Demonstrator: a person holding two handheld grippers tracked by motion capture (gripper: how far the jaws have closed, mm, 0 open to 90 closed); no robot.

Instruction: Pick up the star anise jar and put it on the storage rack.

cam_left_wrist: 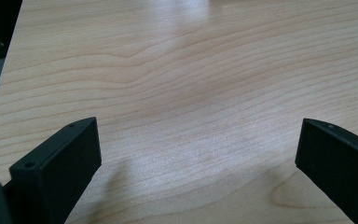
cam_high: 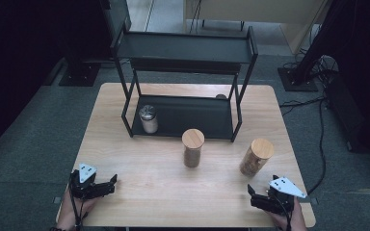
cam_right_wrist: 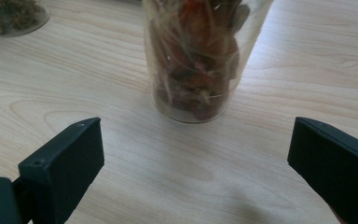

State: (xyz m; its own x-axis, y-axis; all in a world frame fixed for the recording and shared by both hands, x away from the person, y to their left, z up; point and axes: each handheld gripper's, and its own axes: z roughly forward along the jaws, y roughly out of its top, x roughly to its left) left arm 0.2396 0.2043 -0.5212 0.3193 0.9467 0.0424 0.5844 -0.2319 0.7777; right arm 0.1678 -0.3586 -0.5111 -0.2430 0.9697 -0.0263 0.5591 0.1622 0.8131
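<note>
Three jars are in sight. A glass jar with a metal lid (cam_high: 148, 119) stands on the lower level of the black shelf rack (cam_high: 183, 115). Two wooden-lidded jars stand on the table in front of it, one in the middle (cam_high: 192, 147) and one at the right (cam_high: 256, 156). My right gripper (cam_high: 262, 186) is open near the front right corner, with the right jar (cam_right_wrist: 196, 60), full of reddish-brown dried pieces, just beyond its jaws (cam_right_wrist: 196, 130). My left gripper (cam_high: 112, 185) is open near the front left edge, over bare wood (cam_left_wrist: 198, 135).
The wooden table (cam_high: 139, 173) ends close behind both hands. The rack's upper shelf (cam_high: 183, 48) overhangs the back of the table. The base of the middle jar (cam_right_wrist: 9, 16) shows at the far left in the right gripper view. Cables run over the floor at the right.
</note>
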